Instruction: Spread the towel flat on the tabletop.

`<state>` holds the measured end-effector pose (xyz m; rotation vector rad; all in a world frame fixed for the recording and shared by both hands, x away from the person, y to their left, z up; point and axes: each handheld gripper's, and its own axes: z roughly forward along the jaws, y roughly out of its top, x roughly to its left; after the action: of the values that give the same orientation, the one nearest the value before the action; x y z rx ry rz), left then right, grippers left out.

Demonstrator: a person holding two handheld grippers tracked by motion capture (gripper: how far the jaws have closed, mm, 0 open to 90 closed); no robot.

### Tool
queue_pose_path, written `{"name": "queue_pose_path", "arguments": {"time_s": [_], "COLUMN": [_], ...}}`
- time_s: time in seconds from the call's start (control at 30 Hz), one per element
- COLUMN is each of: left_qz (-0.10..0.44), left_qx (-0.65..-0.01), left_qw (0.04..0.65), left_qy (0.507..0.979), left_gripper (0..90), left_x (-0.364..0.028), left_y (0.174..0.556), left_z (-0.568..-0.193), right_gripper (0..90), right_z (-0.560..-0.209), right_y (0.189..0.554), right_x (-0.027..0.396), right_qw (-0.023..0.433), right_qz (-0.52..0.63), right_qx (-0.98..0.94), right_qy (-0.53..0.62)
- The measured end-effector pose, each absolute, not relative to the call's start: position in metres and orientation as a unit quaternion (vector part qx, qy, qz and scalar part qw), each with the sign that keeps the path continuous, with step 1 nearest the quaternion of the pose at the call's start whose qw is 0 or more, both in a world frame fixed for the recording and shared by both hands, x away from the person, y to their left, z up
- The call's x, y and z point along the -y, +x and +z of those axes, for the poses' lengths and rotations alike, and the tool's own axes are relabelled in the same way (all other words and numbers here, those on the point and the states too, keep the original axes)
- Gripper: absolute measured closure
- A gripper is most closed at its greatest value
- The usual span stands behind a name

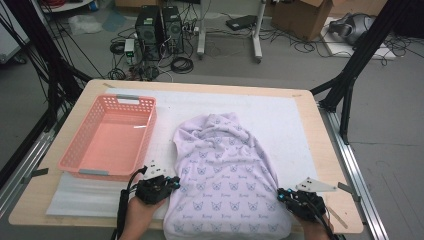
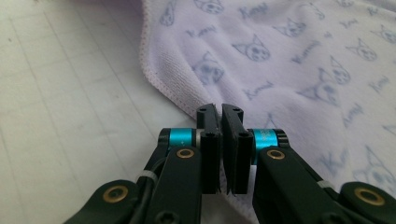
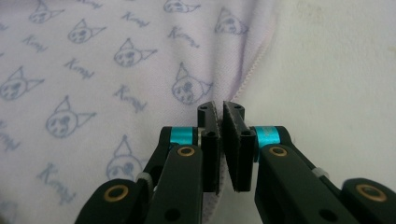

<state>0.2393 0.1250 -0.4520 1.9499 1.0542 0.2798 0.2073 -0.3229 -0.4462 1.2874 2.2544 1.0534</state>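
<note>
- Looking down in the high view, a lilac towel (image 1: 225,175) printed with small cat faces lay rumpled on the white mat (image 1: 280,115) of the wooden table (image 1: 327,150), its near end hanging at the table's front edge. A pink basket (image 1: 80,155) stood just left of it, apart from the cloth. The left gripper (image 1: 172,186) sat at the towel's near left edge and the right gripper (image 1: 281,196) at its near right edge, each held by a hand (image 1: 137,215) coming in from the bottom (cables trailing back along the forearms). Beyond the table, two computer towers (image 1: 160,25) and a cardboard box (image 1: 302,17) stood on the floor.
- In the left gripper view, the left gripper (image 2: 220,114) had its jaws clamped together on the towel's (image 2: 289,60) stitched hem, cloth pinched in the narrow slit between them; mat (image 2: 60,93) lay bare to the left.
- In the right gripper view, the right gripper (image 3: 220,109) was likewise clenched on the towel's (image 3: 116,70) hem, a fold of fabric rising into the jaws, and mat (image 3: 336,60) showed to the right.
</note>
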Motion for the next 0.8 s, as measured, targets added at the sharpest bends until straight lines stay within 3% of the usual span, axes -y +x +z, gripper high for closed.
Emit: {"name": "queue_pose_path", "arguments": {"time_s": [0.27, 0.33, 0.37, 0.4, 0.53, 0.67, 0.8], "left_qz": [0.091, 0.092, 0.093, 0.097, 0.101, 0.102, 0.105], "left_qx": [-0.407, -0.411, -0.412, -0.415, -0.416, -0.414, -0.414], "left_qw": [0.458, 0.469, 0.473, 0.476, 0.487, 0.492, 0.495], "left_qy": [0.785, 0.776, 0.773, 0.769, 0.761, 0.759, 0.757], "left_gripper": [84.1, 73.2, 67.2, 63.8, 55.6, 54.4, 52.7], "left_x": [-0.140, -0.142, -0.142, -0.142, -0.139, -0.138, -0.138], "left_y": [0.197, 0.199, 0.202, 0.205, 0.216, 0.225, 0.226], "left_z": [-0.451, -0.448, -0.448, -0.447, -0.448, -0.449, -0.450], "right_gripper": [85.2, 81.1, 74.1, 68.0, 64.9, 63.2, 54.0], "right_z": [-0.437, -0.435, -0.434, -0.432, -0.426, -0.431, -0.441], "right_y": [0.168, 0.161, 0.161, 0.162, 0.177, 0.202, 0.223], "right_x": [0.333, 0.334, 0.334, 0.334, 0.333, 0.331, 0.321], "right_qw": [0.150, 0.147, 0.151, 0.154, 0.182, 0.200, 0.187], "right_qz": [0.372, 0.379, 0.385, 0.395, 0.422, 0.400, 0.375], "right_qx": [-0.808, -0.808, -0.802, -0.792, -0.765, -0.765, -0.785], "right_qy": [0.431, 0.427, 0.431, 0.439, 0.450, 0.463, 0.457]}}
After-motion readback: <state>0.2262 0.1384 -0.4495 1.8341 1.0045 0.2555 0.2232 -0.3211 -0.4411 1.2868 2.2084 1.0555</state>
